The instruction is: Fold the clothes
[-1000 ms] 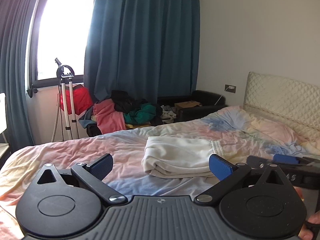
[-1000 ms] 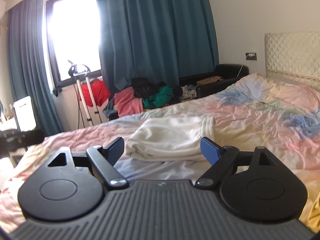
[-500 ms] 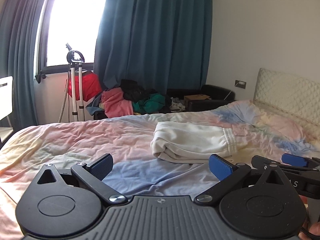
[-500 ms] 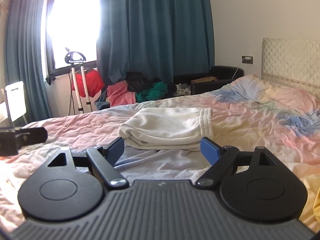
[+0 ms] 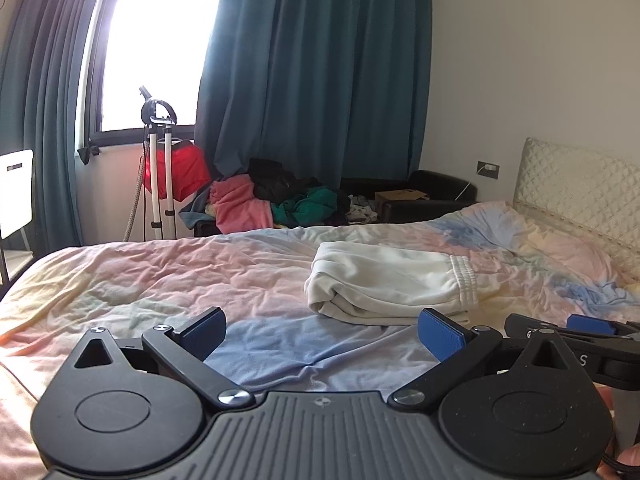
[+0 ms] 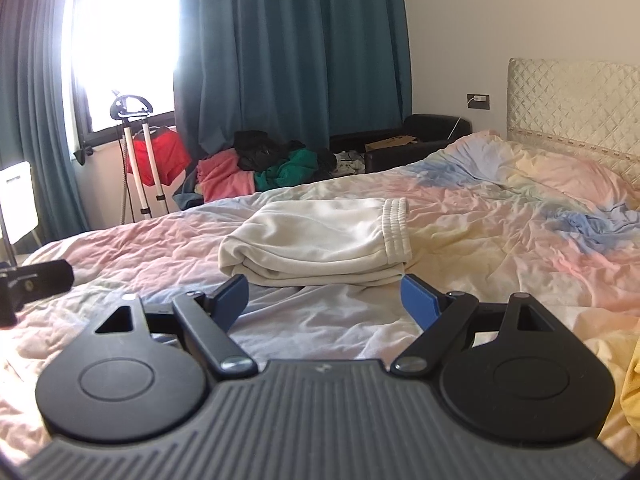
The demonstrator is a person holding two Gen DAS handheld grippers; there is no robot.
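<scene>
A folded cream-white garment (image 5: 390, 282) with a ribbed waistband lies on the pastel bedspread (image 5: 160, 280), ahead and to the right of my left gripper (image 5: 322, 334). That gripper is open and empty, held above the bed. In the right wrist view the same garment (image 6: 320, 240) lies straight ahead of my right gripper (image 6: 324, 300), which is open and empty, just short of its near edge. The right gripper also shows at the right edge of the left wrist view (image 5: 576, 330). The left gripper shows at the left edge of the right wrist view (image 6: 36, 284).
A heap of loose clothes (image 5: 272, 204) sits beyond the far side of the bed, by the teal curtains (image 5: 316, 80). A garment steamer stand (image 5: 158, 168) is under the window. A quilted headboard (image 6: 576, 104) is at the right. Yellow fabric (image 6: 632, 396) shows at the right edge.
Both grippers have drawn back from the folded garment and shifted left, so it sits farther off. Both stayed open. The garment has not moved.
</scene>
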